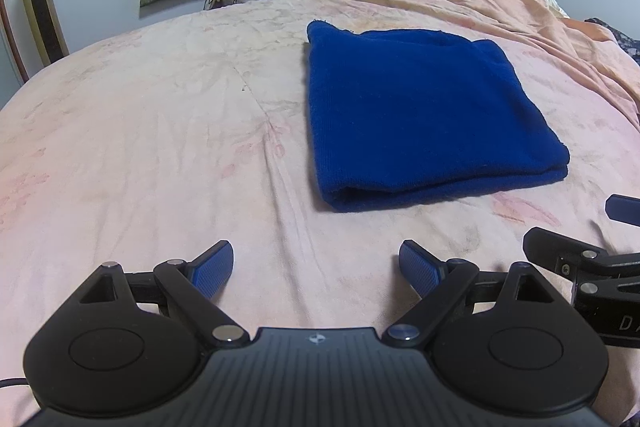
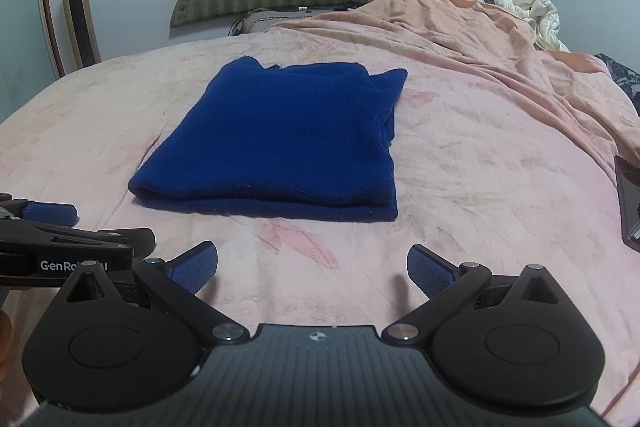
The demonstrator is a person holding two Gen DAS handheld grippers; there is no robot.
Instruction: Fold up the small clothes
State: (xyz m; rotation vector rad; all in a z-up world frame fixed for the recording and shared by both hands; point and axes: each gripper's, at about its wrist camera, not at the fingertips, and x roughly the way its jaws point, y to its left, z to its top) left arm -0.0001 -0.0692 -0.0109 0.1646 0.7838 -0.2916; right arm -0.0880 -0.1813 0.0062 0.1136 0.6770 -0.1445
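The blue cloth (image 2: 276, 143) is lying folded mid-frame on the bed (image 2: 460, 167); left gripper (image 1: 316, 269) and right gripper (image 2: 312, 269) are both gaping wide, empty.

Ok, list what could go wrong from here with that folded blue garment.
1. The blue garment has an uneven far right corner; another fold may lock that bunching in.
2. Both claws, left and right, hang open short of it; pinching the near edge may catch only the top layers and undo the fold.
3. The pink bedcover is soft and creased, so a low pinch could grab it too.
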